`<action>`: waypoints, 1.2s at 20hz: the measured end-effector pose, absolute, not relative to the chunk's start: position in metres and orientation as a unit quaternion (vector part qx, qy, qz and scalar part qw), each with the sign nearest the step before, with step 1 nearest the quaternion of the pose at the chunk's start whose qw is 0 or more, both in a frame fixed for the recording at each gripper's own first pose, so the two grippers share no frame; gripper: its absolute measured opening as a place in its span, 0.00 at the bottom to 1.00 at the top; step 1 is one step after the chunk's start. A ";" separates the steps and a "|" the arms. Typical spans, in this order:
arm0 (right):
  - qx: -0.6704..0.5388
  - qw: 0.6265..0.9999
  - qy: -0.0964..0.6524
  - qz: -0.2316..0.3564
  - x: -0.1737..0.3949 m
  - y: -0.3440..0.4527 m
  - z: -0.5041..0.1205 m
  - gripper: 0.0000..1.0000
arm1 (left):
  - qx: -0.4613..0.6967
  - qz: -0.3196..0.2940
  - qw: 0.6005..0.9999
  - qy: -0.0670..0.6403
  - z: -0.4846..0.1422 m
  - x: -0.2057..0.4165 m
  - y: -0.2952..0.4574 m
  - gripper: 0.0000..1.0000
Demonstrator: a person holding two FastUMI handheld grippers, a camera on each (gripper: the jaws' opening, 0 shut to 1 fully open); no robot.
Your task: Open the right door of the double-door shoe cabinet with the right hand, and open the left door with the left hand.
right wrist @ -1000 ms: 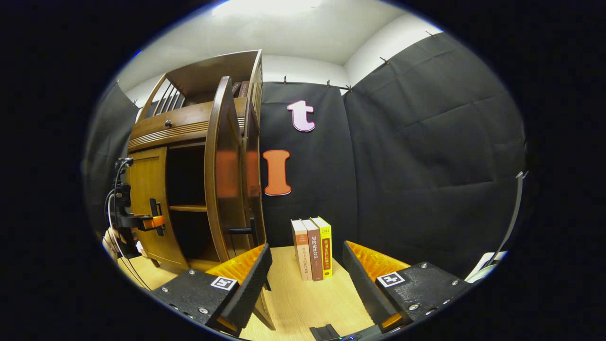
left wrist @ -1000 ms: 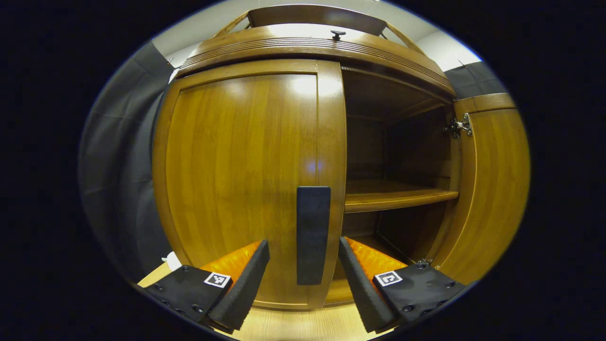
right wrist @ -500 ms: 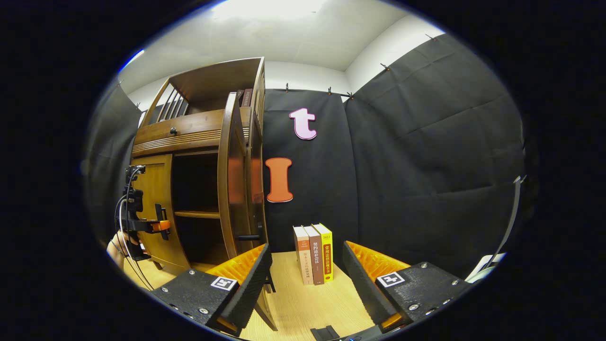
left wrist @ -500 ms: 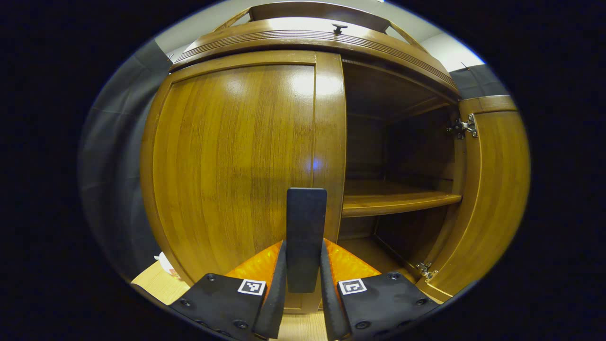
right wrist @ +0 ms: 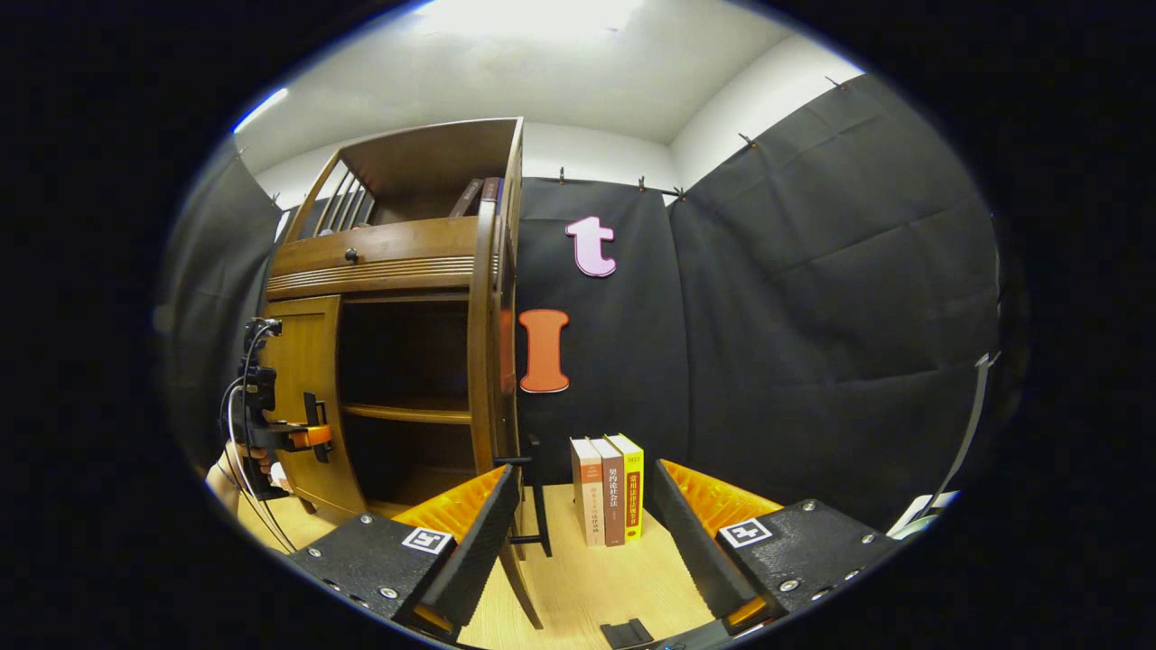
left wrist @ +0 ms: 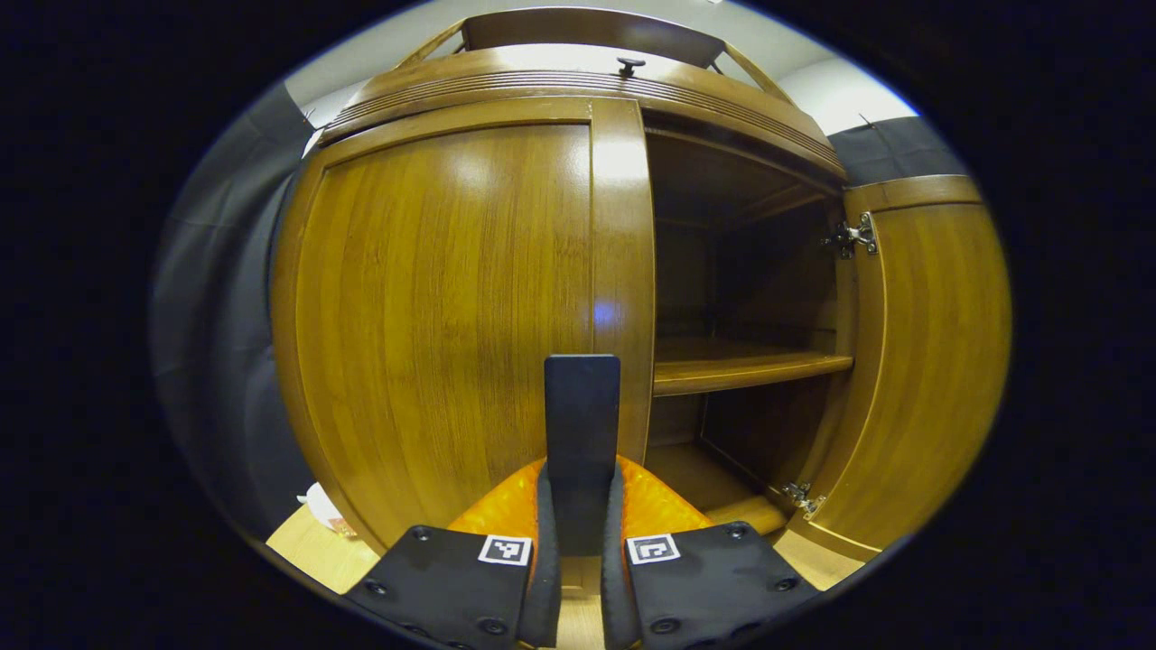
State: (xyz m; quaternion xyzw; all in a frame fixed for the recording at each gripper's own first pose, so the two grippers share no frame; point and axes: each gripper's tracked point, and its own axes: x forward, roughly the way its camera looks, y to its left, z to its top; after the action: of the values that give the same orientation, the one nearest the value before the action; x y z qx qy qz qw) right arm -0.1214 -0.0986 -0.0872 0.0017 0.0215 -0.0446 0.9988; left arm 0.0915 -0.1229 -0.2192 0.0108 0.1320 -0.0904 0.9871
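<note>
In the left gripper view we saw our left gripper [left wrist: 578, 542] with its jaws drawn in tight on the dark upright handle [left wrist: 582, 442] of the left door [left wrist: 452, 307], both fingers pressing its sides. That door lay flush against the shoe cabinet [left wrist: 578, 81], apparently not yet opened. Just to the right of it the cabinet's inside was exposed, with a wooden shelf [left wrist: 741, 370] across the middle, and the right door [left wrist: 921, 361] stood swung wide on its metal hinges [left wrist: 849, 236].

In the right gripper view our right gripper [right wrist: 578, 533] hung free above the pale wooden counter [right wrist: 587, 587], its jaws spread wide and holding nothing. The right door appeared there nearly edge-on, its handle [right wrist: 533, 492] sticking out just beyond the gripper's left-hand finger; whether they touched, we could not tell. Three upright books [right wrist: 610, 487] stood on the counter between the fingers, farther back. At the far left, a hand [right wrist: 237, 465] held the left gripper at the left door.
</note>
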 end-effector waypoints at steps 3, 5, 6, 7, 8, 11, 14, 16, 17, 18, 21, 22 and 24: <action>0.000 0.999 0.017 -0.039 -0.123 -0.086 -0.083 0.92 | 0.009 -0.104 0.985 0.135 -0.217 0.072 -0.119 0.25; 0.003 0.999 0.016 -0.033 -0.123 -0.077 -0.079 0.92 | 0.003 -0.113 0.984 0.137 -0.213 0.061 -0.115 0.25; 0.004 0.999 0.016 -0.030 -0.123 -0.072 -0.077 0.92 | 0.002 -0.117 0.984 0.138 -0.211 0.053 -0.112 0.24; 0.003 0.999 0.017 -0.028 -0.123 -0.067 -0.077 0.98 | 0.002 -0.120 0.983 0.139 -0.208 0.045 -0.108 0.25; 0.001 1.000 0.019 -0.024 -0.121 -0.061 -0.078 0.92 | 0.001 -0.123 0.983 0.140 -0.207 0.037 -0.104 0.25; -0.004 1.000 0.023 -0.011 -0.118 -0.042 -0.076 0.92 | 0.002 -0.129 0.982 0.138 -0.200 0.015 -0.089 0.25; -0.005 1.000 0.026 0.007 -0.115 -0.020 -0.073 0.92 | 0.000 -0.131 0.982 0.139 -0.196 -0.006 -0.073 0.24; -0.006 0.999 0.028 0.021 -0.113 -0.004 -0.073 0.92 | -0.005 -0.130 0.982 0.138 -0.195 -0.017 -0.060 0.24; -0.007 0.999 0.027 0.029 -0.113 0.003 -0.072 0.92 | -0.007 -0.127 0.982 0.137 -0.192 -0.024 -0.054 0.25; -0.009 0.999 0.026 0.035 -0.115 0.009 -0.072 0.92 | -0.006 -0.126 0.983 0.136 -0.189 -0.029 -0.047 0.25; -0.011 0.998 0.025 0.053 -0.115 0.028 -0.071 0.92 | -0.002 -0.117 0.984 0.134 -0.185 -0.043 -0.028 0.24; -0.010 0.998 0.025 0.058 -0.113 0.032 -0.071 0.92 | -0.002 -0.114 0.985 0.133 -0.184 -0.047 -0.022 0.24; -0.008 0.997 0.025 0.066 -0.112 0.039 -0.071 0.92 | 0.000 -0.105 0.986 0.130 -0.182 -0.054 -0.010 0.24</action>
State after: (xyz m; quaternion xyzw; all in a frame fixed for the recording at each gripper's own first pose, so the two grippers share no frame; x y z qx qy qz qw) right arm -0.1121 0.0389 -0.0708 -0.0081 0.0250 0.0660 0.9975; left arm -0.0539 -0.0103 -0.1819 0.0001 0.1303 -0.1051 0.9859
